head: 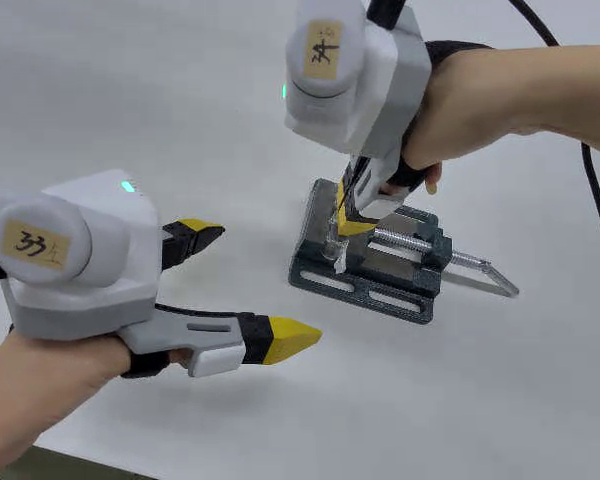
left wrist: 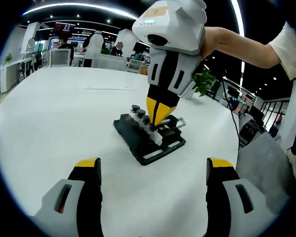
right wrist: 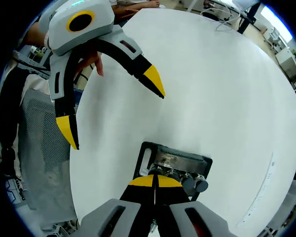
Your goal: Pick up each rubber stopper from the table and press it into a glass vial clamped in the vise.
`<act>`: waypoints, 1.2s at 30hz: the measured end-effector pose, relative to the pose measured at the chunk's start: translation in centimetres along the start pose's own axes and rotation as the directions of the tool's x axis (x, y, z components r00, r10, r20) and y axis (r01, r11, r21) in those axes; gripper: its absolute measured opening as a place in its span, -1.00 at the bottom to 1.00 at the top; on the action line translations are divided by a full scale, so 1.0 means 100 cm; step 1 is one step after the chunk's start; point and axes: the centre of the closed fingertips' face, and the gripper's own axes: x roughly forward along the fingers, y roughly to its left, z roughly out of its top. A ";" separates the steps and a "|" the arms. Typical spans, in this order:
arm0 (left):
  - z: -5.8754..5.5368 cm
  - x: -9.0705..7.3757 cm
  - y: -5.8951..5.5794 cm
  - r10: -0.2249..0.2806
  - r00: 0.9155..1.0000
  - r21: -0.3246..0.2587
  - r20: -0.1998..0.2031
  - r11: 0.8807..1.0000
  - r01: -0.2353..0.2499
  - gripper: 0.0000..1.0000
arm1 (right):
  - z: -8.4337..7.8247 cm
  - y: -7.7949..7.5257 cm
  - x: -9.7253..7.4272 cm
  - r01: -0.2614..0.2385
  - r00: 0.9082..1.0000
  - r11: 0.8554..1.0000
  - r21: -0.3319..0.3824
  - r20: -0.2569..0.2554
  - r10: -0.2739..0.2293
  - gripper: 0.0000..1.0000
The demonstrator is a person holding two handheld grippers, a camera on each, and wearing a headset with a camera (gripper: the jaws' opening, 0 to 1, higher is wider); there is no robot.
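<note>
Vials in vise, just under right tongs

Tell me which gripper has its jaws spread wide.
The left gripper, held over the table; the right gripper has its yellow tips closed together at the vise.

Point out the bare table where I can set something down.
In the head view, bare table lies open left of and beyond the vise, and between the vise and the open left claw. Crowded: the vise top, where the right claw stands over the vials.
</note>
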 end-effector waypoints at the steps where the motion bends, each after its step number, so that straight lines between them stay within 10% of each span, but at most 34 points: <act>1: 0.000 -0.001 0.001 0.002 1.000 0.001 0.004 1.000 -0.002 0.73 | 0.000 -0.001 0.000 -0.007 1.000 1.000 0.015 0.004 0.007 -1.00; 36: 0.031 -0.018 -0.010 0.025 0.999 0.064 0.041 0.998 -0.027 0.71 | -0.001 0.002 -0.001 0.013 0.998 0.999 0.035 0.053 -0.015 -1.00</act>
